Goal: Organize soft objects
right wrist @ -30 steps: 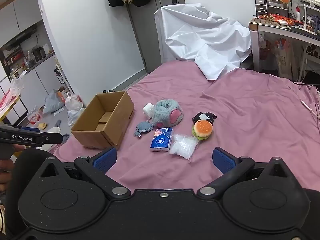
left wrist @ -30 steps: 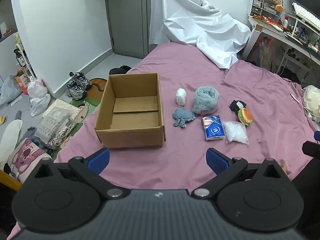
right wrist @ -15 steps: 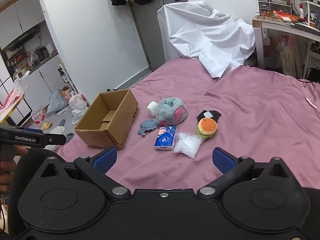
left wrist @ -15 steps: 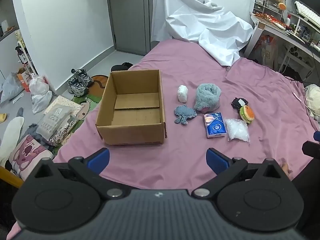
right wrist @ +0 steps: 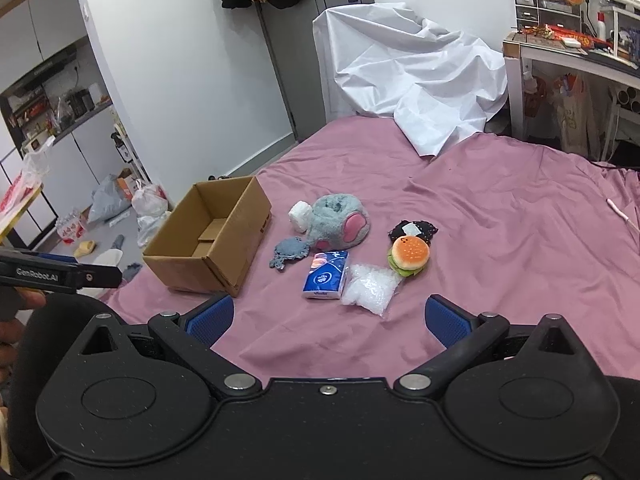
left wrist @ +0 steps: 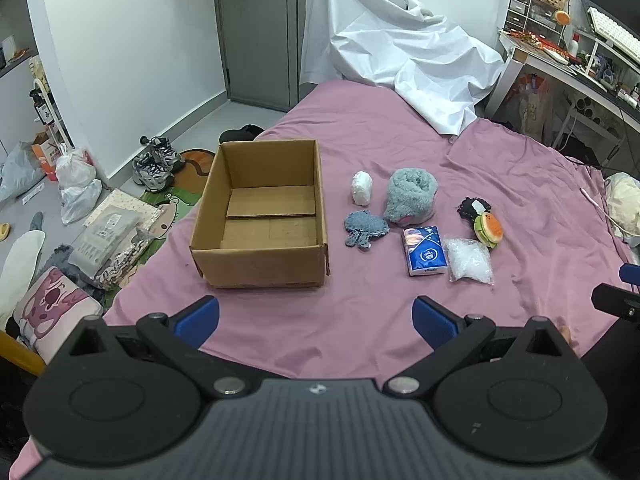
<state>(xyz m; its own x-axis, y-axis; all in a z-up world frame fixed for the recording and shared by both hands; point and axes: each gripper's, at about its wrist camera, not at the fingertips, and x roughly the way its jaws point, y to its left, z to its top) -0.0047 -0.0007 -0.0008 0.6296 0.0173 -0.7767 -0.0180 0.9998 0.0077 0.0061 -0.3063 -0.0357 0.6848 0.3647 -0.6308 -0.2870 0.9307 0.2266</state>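
Note:
An open, empty cardboard box (left wrist: 264,216) (right wrist: 212,240) sits on the pink bed (left wrist: 360,312). To its right lie a white wad (left wrist: 362,188), a grey-blue plush slipper (left wrist: 410,194) (right wrist: 340,222), a flat blue-grey plush (left wrist: 366,228) (right wrist: 290,252), a blue tissue pack (left wrist: 424,256) (right wrist: 326,270), a clear bag of white filling (left wrist: 468,264) (right wrist: 370,286), a burger plush (left wrist: 488,230) (right wrist: 408,256) and a black item (left wrist: 474,206) (right wrist: 414,230). My left gripper (left wrist: 316,320) and right gripper (right wrist: 328,320) are open, empty, above the bed's near edge.
A white sheet (left wrist: 400,56) covers something at the bed's far end. A cluttered desk (left wrist: 580,64) stands at the right. Shoes (left wrist: 158,164), bags and packages (left wrist: 108,236) lie on the floor left of the bed. A cream cloth (left wrist: 624,208) lies at the right edge.
Both grippers have risen and pulled back slightly, so the box and objects sit a little higher in view. Both stay open. Nothing on the bed has moved.

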